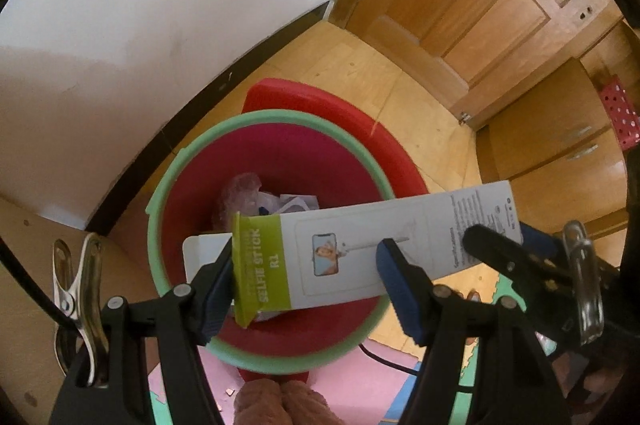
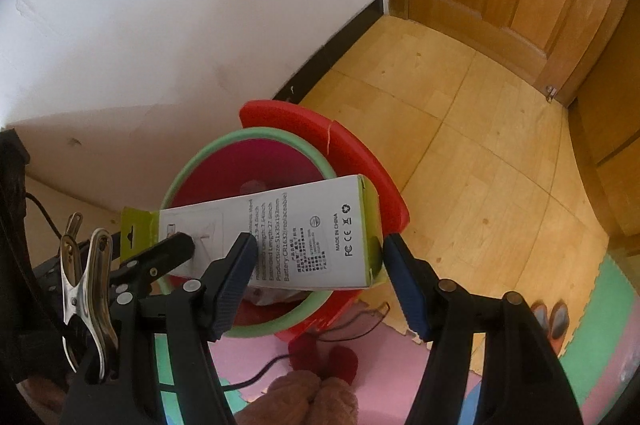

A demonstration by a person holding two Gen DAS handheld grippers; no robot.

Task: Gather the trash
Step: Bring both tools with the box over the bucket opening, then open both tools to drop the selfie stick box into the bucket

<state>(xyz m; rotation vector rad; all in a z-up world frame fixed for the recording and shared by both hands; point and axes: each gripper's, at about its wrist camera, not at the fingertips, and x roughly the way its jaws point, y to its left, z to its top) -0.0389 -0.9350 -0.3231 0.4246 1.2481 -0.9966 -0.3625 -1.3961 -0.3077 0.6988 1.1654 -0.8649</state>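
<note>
half-hidden trash (image 1: 256, 193) in the bin (image 1: 180, 161) beneath selfie stick box (image 1: 360, 249)

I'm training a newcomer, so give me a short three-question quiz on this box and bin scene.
1. True or false: the bin is empty.
2. The box is labelled: A selfie stick, B phone charger, C light bulb?
3. Which gripper holds the box?
Key: 1 false, crumpled trash lies inside. 2 A. 3 both, the left gripper and the right gripper.
</note>
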